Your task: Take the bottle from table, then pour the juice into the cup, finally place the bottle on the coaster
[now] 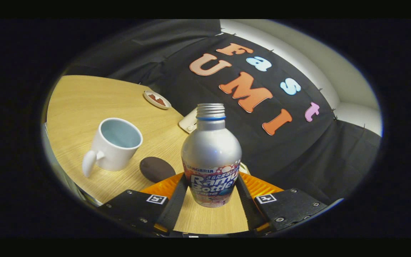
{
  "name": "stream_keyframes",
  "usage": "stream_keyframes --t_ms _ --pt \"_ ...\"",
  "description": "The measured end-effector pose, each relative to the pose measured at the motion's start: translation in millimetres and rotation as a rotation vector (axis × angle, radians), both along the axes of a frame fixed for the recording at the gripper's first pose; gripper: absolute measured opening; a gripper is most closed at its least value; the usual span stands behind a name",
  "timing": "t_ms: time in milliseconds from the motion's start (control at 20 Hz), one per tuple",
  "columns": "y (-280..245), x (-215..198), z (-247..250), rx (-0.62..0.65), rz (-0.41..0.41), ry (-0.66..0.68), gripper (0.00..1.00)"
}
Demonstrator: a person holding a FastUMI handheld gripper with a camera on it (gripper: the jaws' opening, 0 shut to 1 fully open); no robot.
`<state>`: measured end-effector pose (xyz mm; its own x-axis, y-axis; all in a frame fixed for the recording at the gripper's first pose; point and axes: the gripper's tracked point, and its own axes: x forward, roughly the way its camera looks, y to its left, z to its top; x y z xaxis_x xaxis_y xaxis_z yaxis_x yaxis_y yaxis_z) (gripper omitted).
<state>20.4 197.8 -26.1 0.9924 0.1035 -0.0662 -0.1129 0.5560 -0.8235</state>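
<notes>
The gripper view rides on the gripper (211, 192) and looks forward along its two fingers, tilted, from just above the table (80, 103). It sits very near the bottle (211, 157) clamped between the fingers; the cup (118, 144) and wall lie beyond.
</notes>
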Motion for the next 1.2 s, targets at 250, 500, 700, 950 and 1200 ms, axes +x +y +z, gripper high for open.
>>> stream_keyframes --t_ms 250,500,700,950,1200 --pt "8.4 -0.4 0.8 -0.126 0.022 -0.036 0.75" --pt "9.2 -0.8 -0.6 -0.245 0.024 -0.074 0.76" --pt "17.5 -1.5 0.7 -0.342 0.049 -0.099 0.75" --pt "29.3 -5.3 5.9 -0.468 0.090 -0.151 0.75" --pt "32.5 3.6 9.1 -0.536 0.093 -0.166 0.75"
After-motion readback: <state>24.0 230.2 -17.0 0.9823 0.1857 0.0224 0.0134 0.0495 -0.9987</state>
